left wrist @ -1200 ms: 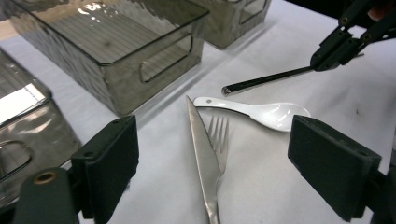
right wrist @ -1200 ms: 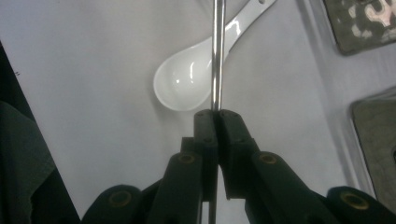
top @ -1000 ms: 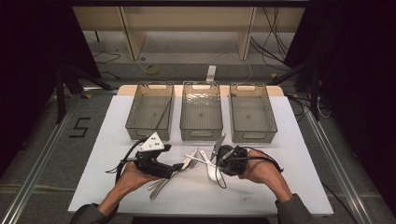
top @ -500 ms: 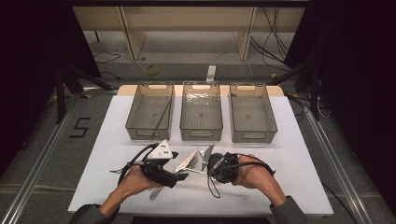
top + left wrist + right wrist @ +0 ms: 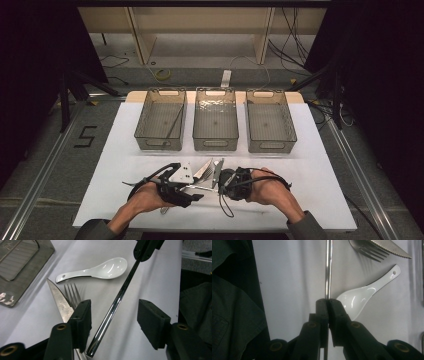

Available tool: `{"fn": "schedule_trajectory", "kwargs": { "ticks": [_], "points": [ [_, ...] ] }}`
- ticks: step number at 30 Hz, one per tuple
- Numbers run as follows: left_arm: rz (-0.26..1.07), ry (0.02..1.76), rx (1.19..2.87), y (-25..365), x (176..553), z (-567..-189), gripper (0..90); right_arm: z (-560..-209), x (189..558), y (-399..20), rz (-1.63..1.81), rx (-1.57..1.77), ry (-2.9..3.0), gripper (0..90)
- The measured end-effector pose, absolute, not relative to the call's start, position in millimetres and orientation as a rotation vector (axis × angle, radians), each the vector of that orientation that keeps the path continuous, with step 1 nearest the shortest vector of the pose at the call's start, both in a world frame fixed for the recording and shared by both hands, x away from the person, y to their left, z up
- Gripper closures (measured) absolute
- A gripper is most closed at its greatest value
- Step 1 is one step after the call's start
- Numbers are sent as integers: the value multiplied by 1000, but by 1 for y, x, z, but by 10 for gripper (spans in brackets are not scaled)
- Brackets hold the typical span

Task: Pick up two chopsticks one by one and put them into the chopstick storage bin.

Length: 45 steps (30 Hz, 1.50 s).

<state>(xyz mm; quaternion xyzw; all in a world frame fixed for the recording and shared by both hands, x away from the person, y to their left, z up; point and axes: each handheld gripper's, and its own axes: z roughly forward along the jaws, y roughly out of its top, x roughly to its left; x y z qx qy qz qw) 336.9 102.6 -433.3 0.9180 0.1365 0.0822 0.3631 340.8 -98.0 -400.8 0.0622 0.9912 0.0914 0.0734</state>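
Right claw (image 5: 327, 305) clenched on the steel rod (image 5: 113, 307) — its free end lies lengthwise between the released left claw (image 5: 113, 320) jaws.

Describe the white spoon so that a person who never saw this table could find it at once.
Start at the three clear bins along the far side of the white table, then come toward the near edge, where the two hands hold their tools. The white spoon lies there beside a fork and a serrated knife. It alone is white and glossy, with a hole in its handle; the others are metal.
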Motion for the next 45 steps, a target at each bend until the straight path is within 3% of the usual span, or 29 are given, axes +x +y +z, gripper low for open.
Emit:
{"fn": "schedule_trajectory", "kwargs": {
  "ticks": [16,27,31,35,38,45],
  "points": [
    [203,304,2414,99,335,-436,669,-401,335,-94,274,114,2994,867],
    [171,180,2451,97,329,-436,788,-402,335,-96,285,60,2995,855],
    [180,163,2433,96,326,-434,830,-398,340,-103,319,99,2998,802],
    [229,226,2401,103,331,-431,831,-389,347,-112,432,165,2957,583],
    [262,273,2405,107,336,-433,831,-382,350,-117,542,269,2883,480],
    [297,391,2381,117,342,-431,831,-372,356,-124,716,419,2735,382]
  ]
}}
